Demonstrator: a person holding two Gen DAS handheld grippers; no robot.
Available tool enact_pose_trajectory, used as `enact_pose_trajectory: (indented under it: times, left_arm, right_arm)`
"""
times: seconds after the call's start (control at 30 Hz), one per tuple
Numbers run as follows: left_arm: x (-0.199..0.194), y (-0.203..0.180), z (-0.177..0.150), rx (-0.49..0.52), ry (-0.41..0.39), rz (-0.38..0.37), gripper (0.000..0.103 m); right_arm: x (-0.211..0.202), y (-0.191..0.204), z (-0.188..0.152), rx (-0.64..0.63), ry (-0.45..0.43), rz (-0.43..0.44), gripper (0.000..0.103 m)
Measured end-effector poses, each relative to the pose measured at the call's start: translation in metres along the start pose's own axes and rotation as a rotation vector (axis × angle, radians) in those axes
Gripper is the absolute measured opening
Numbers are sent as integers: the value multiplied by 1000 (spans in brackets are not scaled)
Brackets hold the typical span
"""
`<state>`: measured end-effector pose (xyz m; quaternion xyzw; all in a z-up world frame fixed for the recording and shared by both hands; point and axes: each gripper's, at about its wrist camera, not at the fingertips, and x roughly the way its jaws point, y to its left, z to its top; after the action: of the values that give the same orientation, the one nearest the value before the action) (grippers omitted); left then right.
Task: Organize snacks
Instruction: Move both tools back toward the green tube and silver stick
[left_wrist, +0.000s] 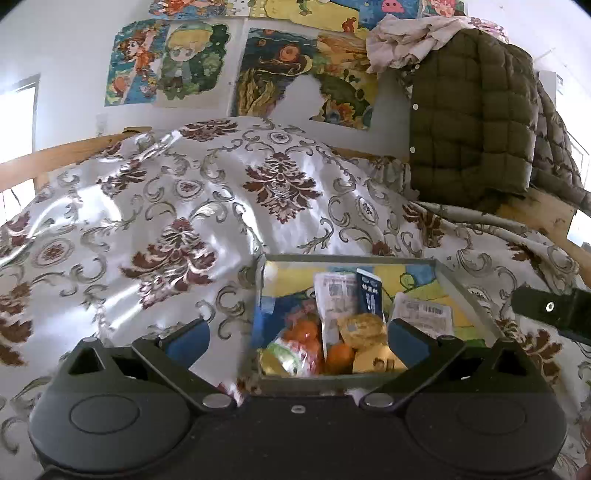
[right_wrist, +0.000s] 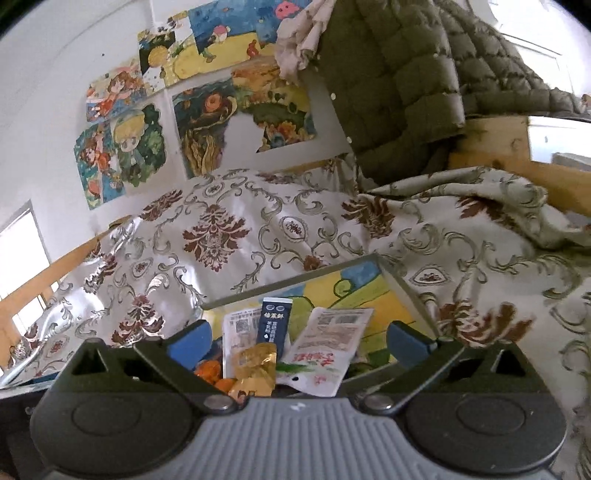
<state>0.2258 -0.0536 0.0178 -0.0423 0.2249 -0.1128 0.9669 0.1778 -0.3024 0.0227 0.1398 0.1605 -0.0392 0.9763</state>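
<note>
Snacks sit packed in the clear box (left_wrist: 465, 291) ahead of me on the patterned cloth (left_wrist: 184, 206). My left gripper (left_wrist: 297, 334) is spread wide, nothing between its blue pads (left_wrist: 188, 341), hovering at the box's near edge. My right gripper (right_wrist: 297, 338) gapes just as wide and empty over the same box. Inside I see the dark blue carton (right_wrist: 275, 323) upright, a white packet (right_wrist: 328, 349) leaning beside it, a gold wrapper (right_wrist: 255, 365) in front, oranges (left_wrist: 340, 352) low down.
</note>
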Motion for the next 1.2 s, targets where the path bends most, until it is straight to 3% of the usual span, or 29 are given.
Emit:
enact_pose_trajectory:
  times: [0.13, 0.37, 0.8, 1.2]
  left_arm:
    - [-24, 2, -9, -26, 5, 27, 102]
    - [-62, 3, -33, 4, 35, 71, 102]
    - [-110, 6, -76, 215, 161, 183, 102]
    - [-105, -1, -88, 316, 287, 188, 102]
  right_arm:
    - [-23, 1, -6, -24, -32, -9, 103]
    - [-53, 5, -25, -81, 9, -27, 103]
    - [-76, 22, -72, -131, 216, -42, 103]
    - [-84, 40, -108, -200, 372, -29, 103]
